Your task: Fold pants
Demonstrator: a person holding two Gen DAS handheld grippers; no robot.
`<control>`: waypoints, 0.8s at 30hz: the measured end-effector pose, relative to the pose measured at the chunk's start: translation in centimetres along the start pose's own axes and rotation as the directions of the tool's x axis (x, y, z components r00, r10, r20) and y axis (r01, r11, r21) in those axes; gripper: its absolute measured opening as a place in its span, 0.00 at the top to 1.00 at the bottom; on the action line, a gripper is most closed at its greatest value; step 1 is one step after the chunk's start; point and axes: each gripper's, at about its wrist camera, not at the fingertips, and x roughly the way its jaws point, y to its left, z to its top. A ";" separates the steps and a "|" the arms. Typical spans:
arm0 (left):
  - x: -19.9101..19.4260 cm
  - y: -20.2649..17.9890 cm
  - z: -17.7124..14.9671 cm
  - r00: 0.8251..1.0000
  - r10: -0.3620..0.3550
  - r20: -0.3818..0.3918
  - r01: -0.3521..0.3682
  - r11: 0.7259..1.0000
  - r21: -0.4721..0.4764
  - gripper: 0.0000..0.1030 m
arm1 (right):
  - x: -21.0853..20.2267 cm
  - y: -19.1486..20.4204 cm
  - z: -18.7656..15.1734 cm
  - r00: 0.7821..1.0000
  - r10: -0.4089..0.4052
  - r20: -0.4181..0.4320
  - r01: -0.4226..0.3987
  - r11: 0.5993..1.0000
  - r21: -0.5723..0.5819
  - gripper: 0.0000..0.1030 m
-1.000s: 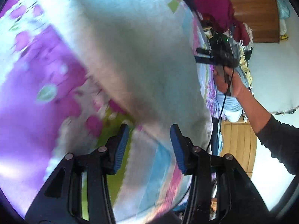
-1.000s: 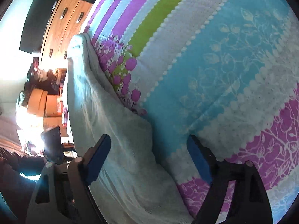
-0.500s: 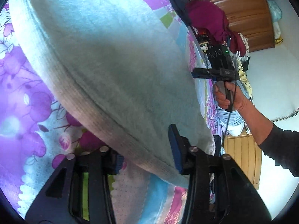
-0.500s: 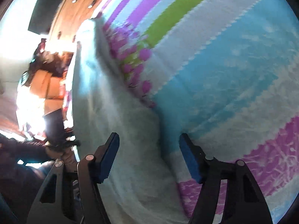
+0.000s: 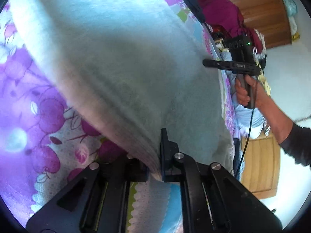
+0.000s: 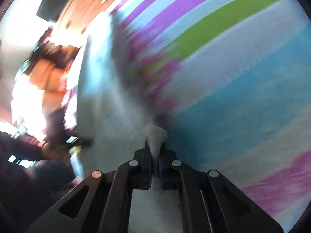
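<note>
A home bedroom: flowered, striped bedspread (image 5: 38,101), wooden wardrobe (image 5: 258,13), heaped clothes (image 5: 219,13).

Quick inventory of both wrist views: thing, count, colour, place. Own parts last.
pants: 1, pale grey-green, spread across the bedspread, edges pinched in both grippers
bedspread: 1, striped purple, green, blue and white with purple flowers, under the pants
clothes heap: 1, maroon, past the far edge of the bed
wardrobe: 1, brown wood, against the back wall
wooden cabinet: 1, light wood, beside the bed below the person's forearm
left gripper: 1, black, jaws closing on the pants' edge
right gripper: 1, black, shut on a bunched fold of the pants
person's hand: 1, holding the right gripper's handle, dark sleeve behind
</note>
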 end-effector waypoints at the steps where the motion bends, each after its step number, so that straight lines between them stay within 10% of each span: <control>1: 0.1 0.0 0.1 1.000 -0.002 0.000 0.002 1.000 0.003 0.91 | 0.0 -1.1 0.2 1.000 -0.004 0.004 0.004 1.000 0.024 0.95; 7: 0.1 0.0 0.2 1.000 -0.020 -0.014 0.020 1.000 -0.001 0.90 | 3.1 -1.0 0.3 1.000 -0.007 -0.030 0.007 1.000 0.007 0.96; 11: -0.1 -0.1 0.4 0.999 -0.031 -0.029 0.031 0.999 -0.017 0.88 | -1.2 -0.3 -0.2 0.995 -0.074 0.068 0.073 0.997 0.013 0.60; 20: -0.8 0.0 0.9 0.999 -0.051 -0.009 0.050 0.999 -0.018 0.81 | 3.0 4.0 5.2 0.998 -0.039 0.057 0.044 0.995 -0.089 0.55; 22: -1.6 0.5 0.5 0.999 -0.046 -0.008 0.046 0.999 -0.019 0.82 | 5.9 3.1 5.9 0.997 -0.071 0.014 0.072 0.994 -0.085 0.67; 24: -3.1 1.0 0.3 1.000 -0.021 0.008 0.021 1.000 -0.019 0.82 | 5.7 1.3 6.0 0.998 -0.038 0.053 0.041 0.998 -0.041 1.00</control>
